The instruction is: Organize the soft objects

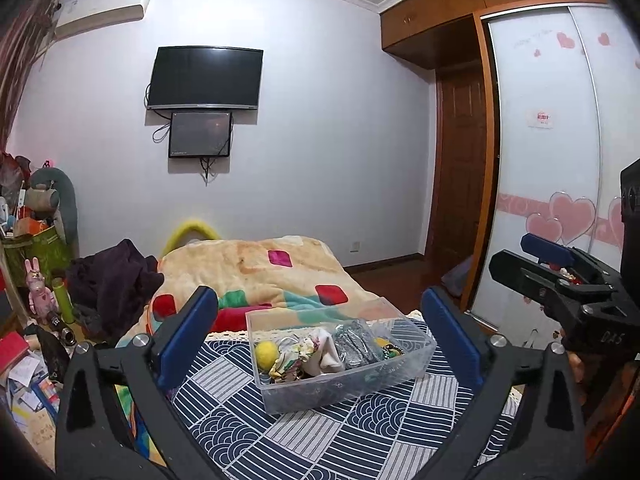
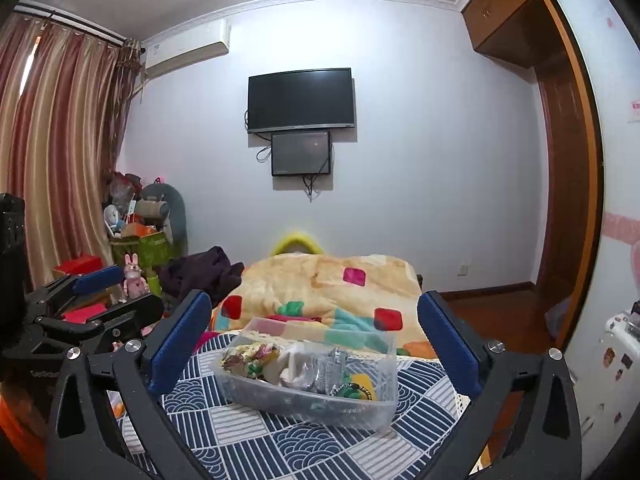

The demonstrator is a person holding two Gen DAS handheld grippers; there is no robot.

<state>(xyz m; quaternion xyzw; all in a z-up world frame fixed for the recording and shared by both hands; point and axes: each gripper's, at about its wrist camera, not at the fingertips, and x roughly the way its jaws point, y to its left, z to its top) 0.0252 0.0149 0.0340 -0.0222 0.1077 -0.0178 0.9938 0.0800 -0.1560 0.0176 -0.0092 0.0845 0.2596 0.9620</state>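
Clear bin (image 1: 340, 376) | ahead of both tongs (spread, empty) (image 1: 320, 336) (image 2: 316, 344)

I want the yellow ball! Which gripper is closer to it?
Probably left. The ball sits at the bin's left end, nearer the left hand-held gripper. The right hand-held gripper faces the bin's other side; the ball is hidden there.

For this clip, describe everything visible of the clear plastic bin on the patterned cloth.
The clear plastic bin is a rectangular, lidless, see-through tub with rounded corners. It sits flat on the blue-and-white patterned cloth, in front of the colourful blanket. Inside lie a yellow ball, floral fabric, a white cloth piece, grey glittery fabric and some green bits. Neither hand-held gripper touches it.
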